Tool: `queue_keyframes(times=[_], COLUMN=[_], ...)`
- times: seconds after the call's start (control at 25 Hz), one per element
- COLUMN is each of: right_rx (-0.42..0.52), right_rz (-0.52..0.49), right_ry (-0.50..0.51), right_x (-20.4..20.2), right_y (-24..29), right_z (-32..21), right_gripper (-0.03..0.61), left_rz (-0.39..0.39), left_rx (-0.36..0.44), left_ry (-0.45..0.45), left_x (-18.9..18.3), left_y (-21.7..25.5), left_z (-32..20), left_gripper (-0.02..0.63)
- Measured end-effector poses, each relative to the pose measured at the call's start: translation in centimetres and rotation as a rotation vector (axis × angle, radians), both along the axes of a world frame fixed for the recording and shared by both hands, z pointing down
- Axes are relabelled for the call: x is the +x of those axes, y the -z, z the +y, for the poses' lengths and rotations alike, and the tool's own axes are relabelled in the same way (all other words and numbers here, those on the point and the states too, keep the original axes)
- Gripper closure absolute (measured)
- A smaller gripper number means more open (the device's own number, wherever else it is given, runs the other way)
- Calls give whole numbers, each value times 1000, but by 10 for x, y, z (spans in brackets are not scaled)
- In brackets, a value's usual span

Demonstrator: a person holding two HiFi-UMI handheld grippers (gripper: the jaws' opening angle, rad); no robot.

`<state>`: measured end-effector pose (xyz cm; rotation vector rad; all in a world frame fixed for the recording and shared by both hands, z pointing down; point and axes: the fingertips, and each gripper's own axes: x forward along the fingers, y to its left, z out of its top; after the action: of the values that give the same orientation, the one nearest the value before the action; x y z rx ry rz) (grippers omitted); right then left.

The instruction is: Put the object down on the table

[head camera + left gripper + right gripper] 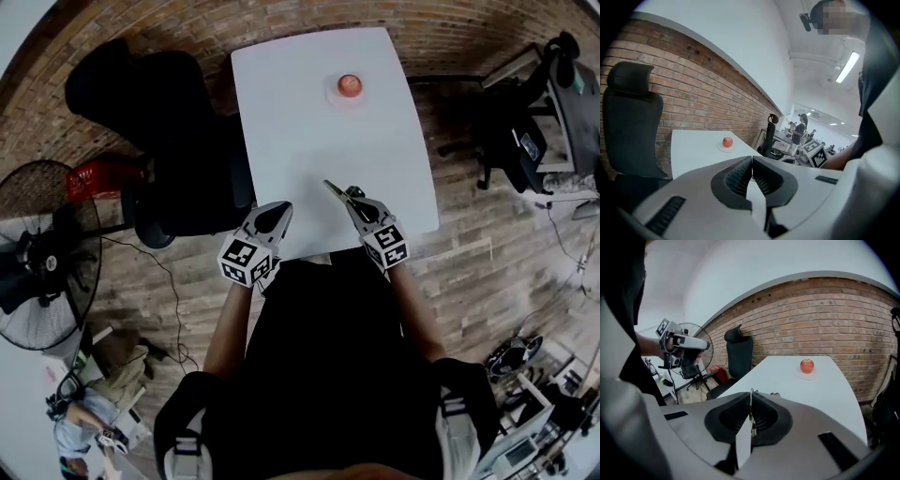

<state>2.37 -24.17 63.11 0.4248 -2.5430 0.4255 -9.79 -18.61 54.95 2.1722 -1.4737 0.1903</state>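
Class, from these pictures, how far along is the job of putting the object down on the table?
Done: the right gripper has a thin metal object pinched in its shut jaws. In hand: it holds that object over the table's near end. Left: setting it on the table and opening the jaws. The left gripper is shut and empty.
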Motion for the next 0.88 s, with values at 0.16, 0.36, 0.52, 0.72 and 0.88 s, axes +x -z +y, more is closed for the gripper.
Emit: queue_keyframes(times=[0.16, 0.36, 0.52, 0.72, 0.88], right_rx=[4, -21, -36, -89, -122], right_rz=[29, 37, 51, 52, 56], right_ry=[112, 204, 249, 262, 270], right_x=[-10, -22, -24, -22, -19], right_y=[-14, -27, -37, -51, -69], right_z=[-3, -8, -17, -32, -44], right_gripper=[574, 574, 574, 574, 574], left_rz=[-1, -2, -4, -16, -25], left_rx=[-12, -19, -20, -27, -35], left_ry=[70, 160, 210, 255, 299], left_x=[0, -5, -3, 4, 9], left_y=[-1, -1, -1, -2, -2], left_z=[1, 2, 2, 1, 5], left_gripper=[593, 594, 593, 593, 592])
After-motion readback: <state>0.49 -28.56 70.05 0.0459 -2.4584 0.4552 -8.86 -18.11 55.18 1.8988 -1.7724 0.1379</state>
